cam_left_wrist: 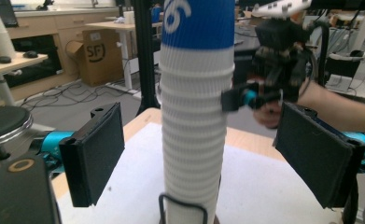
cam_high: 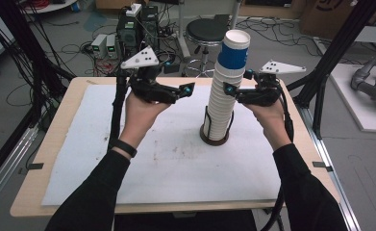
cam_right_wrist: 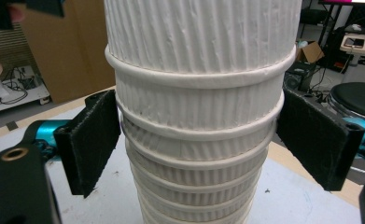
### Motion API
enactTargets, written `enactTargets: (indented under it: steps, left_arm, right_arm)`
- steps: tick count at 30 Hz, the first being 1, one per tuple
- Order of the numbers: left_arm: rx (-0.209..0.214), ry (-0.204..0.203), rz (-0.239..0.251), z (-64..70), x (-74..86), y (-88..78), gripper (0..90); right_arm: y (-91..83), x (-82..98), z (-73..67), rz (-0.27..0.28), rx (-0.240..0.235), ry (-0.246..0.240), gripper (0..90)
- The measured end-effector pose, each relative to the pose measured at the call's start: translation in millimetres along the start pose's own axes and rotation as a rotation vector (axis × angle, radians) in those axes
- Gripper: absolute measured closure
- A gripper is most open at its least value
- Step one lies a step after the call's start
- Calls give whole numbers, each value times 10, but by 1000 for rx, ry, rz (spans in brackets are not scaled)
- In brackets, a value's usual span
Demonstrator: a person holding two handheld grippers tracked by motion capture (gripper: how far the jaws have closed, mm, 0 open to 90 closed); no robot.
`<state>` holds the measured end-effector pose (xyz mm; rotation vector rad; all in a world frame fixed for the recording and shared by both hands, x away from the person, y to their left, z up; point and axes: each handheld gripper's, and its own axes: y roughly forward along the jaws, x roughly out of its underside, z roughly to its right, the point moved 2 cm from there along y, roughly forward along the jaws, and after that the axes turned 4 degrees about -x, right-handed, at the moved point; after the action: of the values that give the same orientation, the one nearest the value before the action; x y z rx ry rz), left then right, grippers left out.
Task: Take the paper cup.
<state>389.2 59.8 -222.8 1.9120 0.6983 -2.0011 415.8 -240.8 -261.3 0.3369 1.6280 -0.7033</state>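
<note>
Gripping a Tall Cup Stack

Clamping the ribbed white cups, the right hand-held gripper [cam_high: 230,90] holds the cup stack [cam_high: 224,91] mid-height; the left hand-held gripper [cam_high: 189,89] hangs wide open beside it. Standing in a wire holder [cam_high: 214,136] toward the tabletop's [cam_high: 80,96] far edge, the light, crushable stack probably suits a gentle hold below the blue top cup [cam_high: 234,48].

High view looks fwd and down over the table [cam_high: 70,144] from the person's side, left gripper view faces the cup stack [cam_left_wrist: 194,140] from near, w/ the right gripper [cam_left_wrist: 241,99] beyond, right gripper view sits v. close on that stack [cam_right_wrist: 199,116], shared by all three.
</note>
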Motion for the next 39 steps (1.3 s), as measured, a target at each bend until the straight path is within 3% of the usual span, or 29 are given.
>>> enactTargets:
  steps: [5,9,11,17,25,30,39]
  left_arm:
    - [27,-38,25,-10,-181,223,156]
    - [33,-45,27,-3,-321,415,156]
    - [32,-36,34,17,-436,540,157]
    - [21,-4,29,44,-611,695,157]
    - [35,0,12,74,-838,930,159]
    - [52,-9,4,89,-895,1024,169]
    - [76,-40,-3,95,-921,1130,269]
  right_arm:
    - [-6,1,-2,-5,1,2,146]
    - [-6,0,-4,-5,1,0,145]
    - [-8,0,-6,-5,0,-2,146]
    - [-20,-4,-6,-11,3,-9,147]
    - [-27,-8,-18,-15,8,-11,148]
    - [-32,-9,-15,-18,13,-19,149]
    - [-40,-9,-25,-16,16,-23,150]
